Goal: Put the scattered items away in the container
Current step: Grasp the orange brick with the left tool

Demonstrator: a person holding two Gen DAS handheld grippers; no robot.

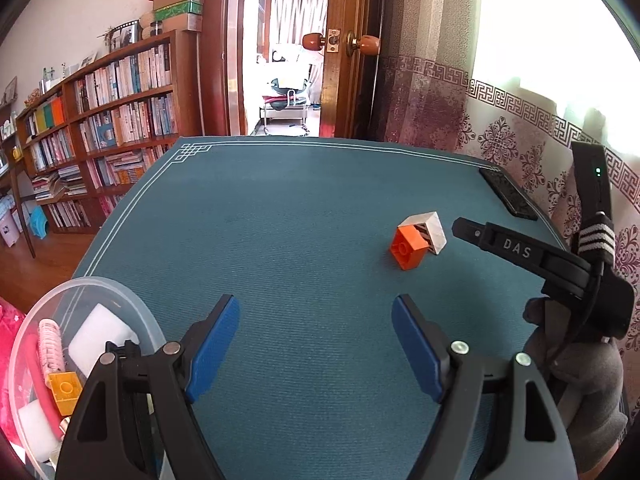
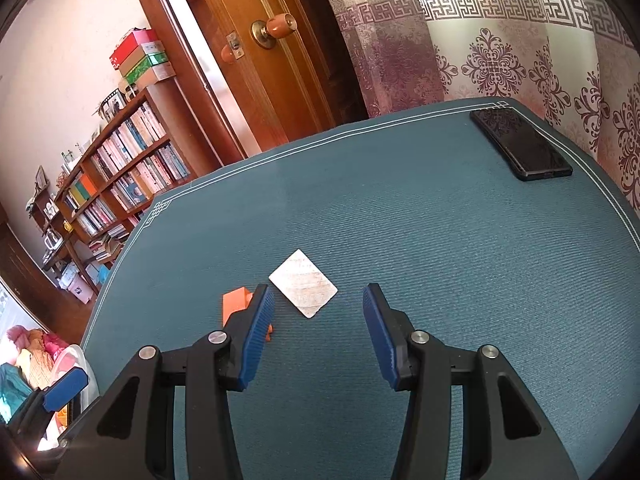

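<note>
Black phone (image 2: 520, 144) on teal mat (image 2: 400, 220) (far corner), bookshelf (image 1: 104, 120), wooden door (image 2: 256, 52), patterned curtain (image 2: 500, 64)

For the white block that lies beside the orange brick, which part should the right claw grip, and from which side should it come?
Probably grip the white block across its two long straight edges, coming down from above. Its broad flat face points up and the right claw already hovers open near it. The orange brick touches one side, so keep that finger clear of it.

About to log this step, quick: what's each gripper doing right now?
Left gripper: open, holding nothing.
Right gripper: open, holding nothing, just short of the white block.
</note>
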